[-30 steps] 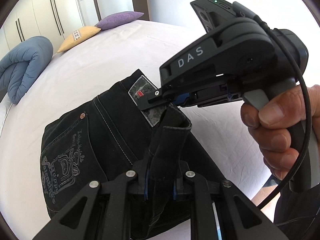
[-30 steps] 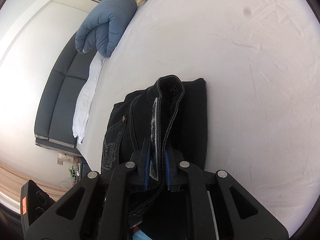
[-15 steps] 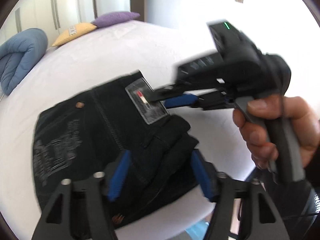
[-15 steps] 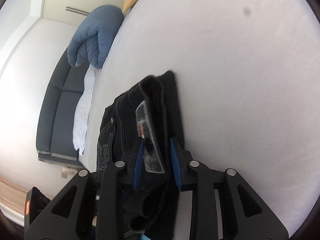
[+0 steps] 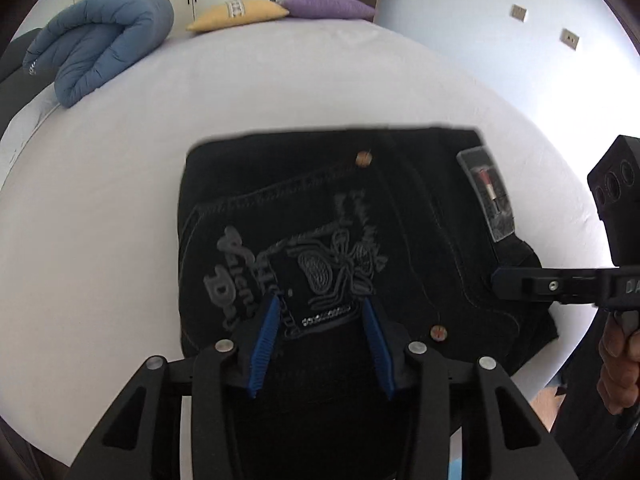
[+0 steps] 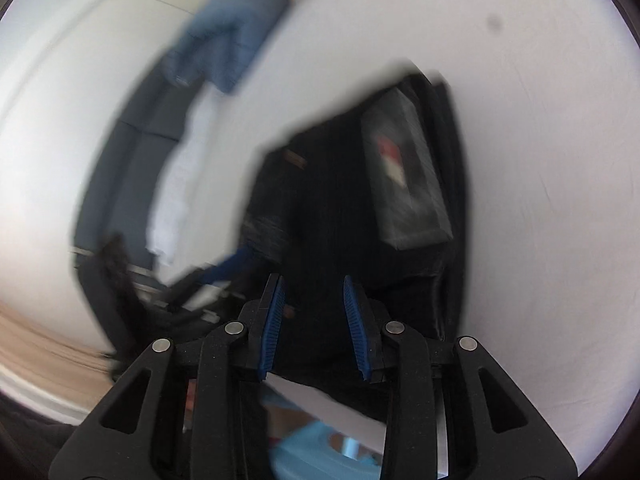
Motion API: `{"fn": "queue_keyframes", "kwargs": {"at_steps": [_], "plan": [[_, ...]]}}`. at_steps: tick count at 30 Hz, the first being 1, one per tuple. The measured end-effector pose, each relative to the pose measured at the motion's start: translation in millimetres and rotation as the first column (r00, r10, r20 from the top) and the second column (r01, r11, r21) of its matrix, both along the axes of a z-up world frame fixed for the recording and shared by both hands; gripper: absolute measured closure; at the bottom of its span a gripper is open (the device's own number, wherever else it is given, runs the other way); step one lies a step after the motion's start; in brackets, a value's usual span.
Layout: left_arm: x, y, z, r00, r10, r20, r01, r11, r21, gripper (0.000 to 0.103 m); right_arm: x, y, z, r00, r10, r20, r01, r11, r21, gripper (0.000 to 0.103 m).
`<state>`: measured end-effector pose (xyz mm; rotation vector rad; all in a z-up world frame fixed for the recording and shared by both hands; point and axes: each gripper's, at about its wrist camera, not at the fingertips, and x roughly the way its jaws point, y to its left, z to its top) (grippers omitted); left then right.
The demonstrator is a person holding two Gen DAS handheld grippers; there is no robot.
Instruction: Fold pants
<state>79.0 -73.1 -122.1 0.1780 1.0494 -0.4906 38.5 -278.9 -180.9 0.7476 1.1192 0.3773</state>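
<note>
Both grippers' jaws gape, released, over black folded pants point(image 5: 360, 240) lying flat.

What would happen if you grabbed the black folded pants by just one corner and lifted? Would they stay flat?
Probably not. The black pants are soft cloth lying in folded layers on the bed, so they would likely droop and unfold. They look like thick denim with heavy stitching, so probably rather heavy for their size. The fabric looks rough, so the open left hand-held gripper likely wouldn't slip.

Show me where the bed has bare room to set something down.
Bare sheet lies between the folded pants and the pillows, and left of the pants below the blue duvet. The near right edge is crowded by the right gripper.
</note>
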Motion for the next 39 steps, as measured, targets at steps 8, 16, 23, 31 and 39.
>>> {"fn": "queue_keyframes", "kwargs": {"at_steps": [8, 16, 23, 31, 39], "plan": [[38.1, 9.7, 26.4, 0.997, 0.05, 0.057, -0.048, 0.998, -0.044, 0.068, -20.2, 2.6, -8.5, 0.998, -0.003, 0.064, 0.005, 0.999, -0.045, 0.082], [58.9, -15.0, -6.8, 0.995, -0.003, 0.095, -0.013, 0.985, 0.171, 0.067, -24.3, -14.8, -22.1, 0.996, -0.079, 0.042, 0.078, 0.997, 0.015, 0.095], [-11.9, 0.8, -3.6, 0.997, 0.038, 0.062, -0.045, 0.993, 0.113, 0.065, -26.8, -14.7, -26.2, 0.994, -0.099, 0.042, 0.098, 0.995, 0.011, 0.098], [-26.1, 0.9, -5.7, 0.998, 0.052, 0.024, -0.055, 0.992, 0.109, 0.065, -30.6, 7.1, 13.6, 0.993, -0.063, 0.098, 0.068, 0.996, -0.05, 0.076], [-20.4, 4.9, -8.6, 0.998, 0.063, 0.027, -0.065, 0.993, 0.096, 0.065, -53.7, 8.0, -13.6, 0.985, -0.087, 0.148, 0.084, 0.996, 0.022, 0.072]]}}
